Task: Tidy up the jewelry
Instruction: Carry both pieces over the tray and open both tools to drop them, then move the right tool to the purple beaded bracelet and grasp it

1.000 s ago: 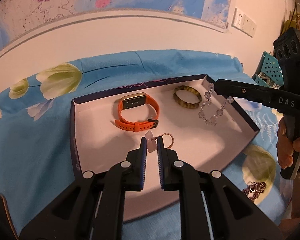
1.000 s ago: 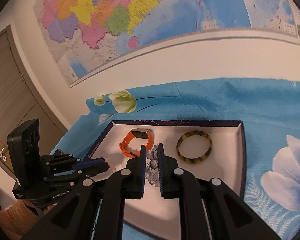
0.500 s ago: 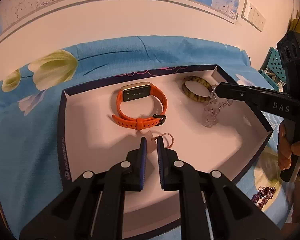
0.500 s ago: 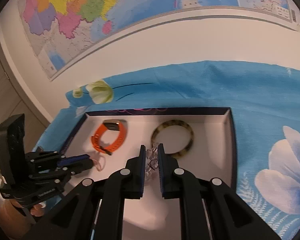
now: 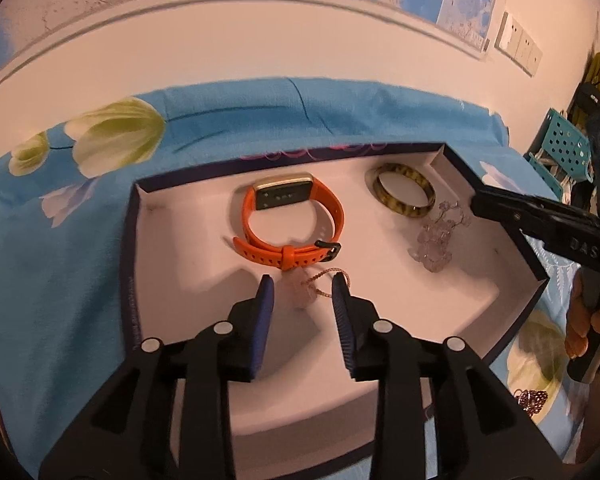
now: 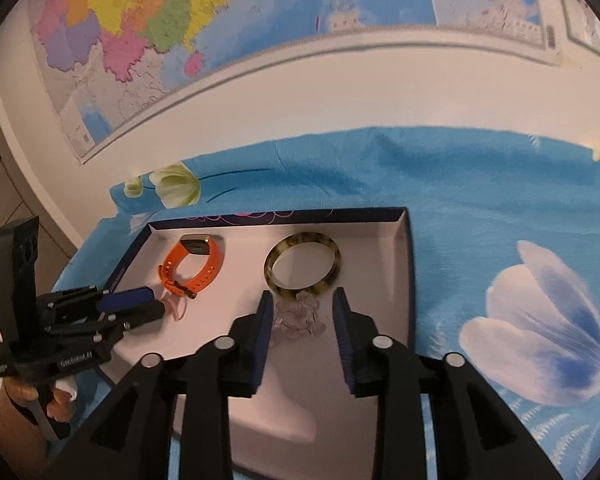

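Now, both tools have just been opening, and each piece lies loose between parted jaws, so the step in hand is the release. Your left tool (image 5: 302, 294) stands open over the pink charm (image 5: 300, 292) with its cord, which rests on the box (image 5: 128, 264) floor just at 6 o'clock of the orange watch (image 5: 290, 224). No pad presses on it. Your right tool (image 6: 300, 312) is open too, with the crystal bracelet (image 6: 298, 318) heaped on the floor between the jaws, touching or nearly touching the bangle (image 6: 302, 266) at its 6 o'clock.

To finish well, spread each pair a little wider before you back off, so that no bead or cord clings to a ribbed pad. Then draw each tool straight back along its own line, towards 6 o'clock in its own view, and lift. Do not sweep sideways: the left jaws could drag the cord against the watch strap, and the right could push the crystals under the bangle.

One dark pink piece (image 5: 532, 400) lies on the blue cloth (image 5: 40, 264) outside the box, at about 4 o'clock in the left view. I judge that it comes next.
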A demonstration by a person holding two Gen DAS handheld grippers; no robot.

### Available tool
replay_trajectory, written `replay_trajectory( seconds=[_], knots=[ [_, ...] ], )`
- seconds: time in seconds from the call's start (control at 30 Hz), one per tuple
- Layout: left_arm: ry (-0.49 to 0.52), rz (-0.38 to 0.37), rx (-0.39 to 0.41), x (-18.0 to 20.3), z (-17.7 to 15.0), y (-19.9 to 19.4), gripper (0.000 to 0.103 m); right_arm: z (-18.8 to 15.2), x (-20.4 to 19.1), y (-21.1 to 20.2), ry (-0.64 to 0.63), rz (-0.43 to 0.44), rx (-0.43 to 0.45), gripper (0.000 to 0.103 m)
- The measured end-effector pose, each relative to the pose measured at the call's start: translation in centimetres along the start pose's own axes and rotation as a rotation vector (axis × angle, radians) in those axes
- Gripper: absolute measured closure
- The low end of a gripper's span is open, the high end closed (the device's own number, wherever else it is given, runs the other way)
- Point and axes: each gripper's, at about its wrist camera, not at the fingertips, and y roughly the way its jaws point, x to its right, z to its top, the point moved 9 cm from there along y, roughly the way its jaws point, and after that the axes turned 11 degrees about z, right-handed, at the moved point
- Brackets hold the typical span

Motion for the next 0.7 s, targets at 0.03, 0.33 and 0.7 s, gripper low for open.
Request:
replay_trajectory(
  seconds=[0.03, 0.33, 0.7],
  knots=[
    [-0.002, 0.002, 0.013, -0.1, 0.1, -0.5, 0.068, -0.2, -0.4, -0.8, -0.011, 0.007, 0.008, 0.072],
    [-0.017, 0.035, 0.163, -1.4, 0.0, -6.8, 0.055, -3.0, -4.1, -5.6, -0.139, 0.076, 0.009, 0.067],
    [0.015, -0.012, 0.183, -0.3, -5.2, -11.2, 0.052, -10.5, -5.5, -7.2, -0.183, 0.086, -0.111, 0.067]
  ],
)
